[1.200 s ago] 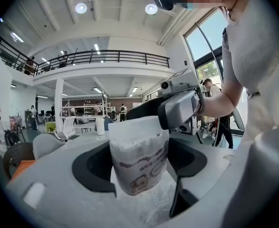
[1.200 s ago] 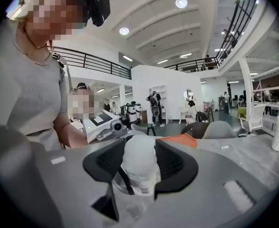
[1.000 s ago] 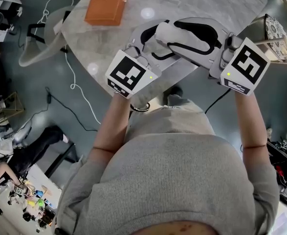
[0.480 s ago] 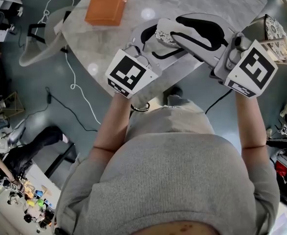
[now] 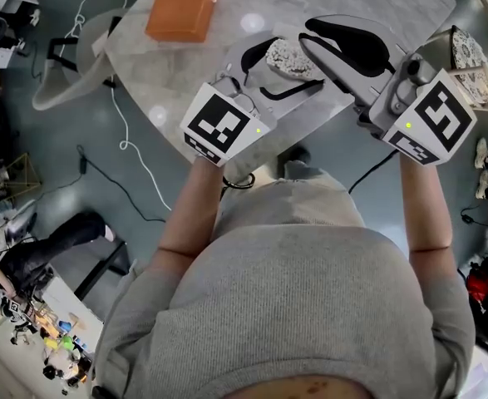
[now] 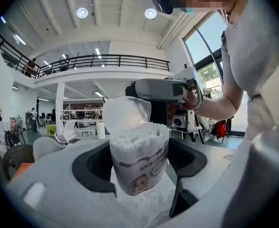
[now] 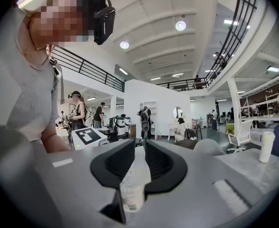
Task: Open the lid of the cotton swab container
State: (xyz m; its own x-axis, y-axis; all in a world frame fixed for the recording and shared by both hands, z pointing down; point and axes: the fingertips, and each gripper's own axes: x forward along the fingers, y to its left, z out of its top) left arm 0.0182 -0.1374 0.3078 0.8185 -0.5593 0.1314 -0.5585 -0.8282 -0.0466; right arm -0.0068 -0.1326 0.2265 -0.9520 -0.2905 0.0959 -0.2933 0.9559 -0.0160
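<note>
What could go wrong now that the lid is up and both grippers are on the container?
1. The right gripper, whose jaws have just been closing, pinches the thin lid edge-on; pulling further could tear or snap it.
2. The cotton swab container sits uncovered and packed to the brim in the left gripper; a tilt or jerk could spill swabs.
</note>
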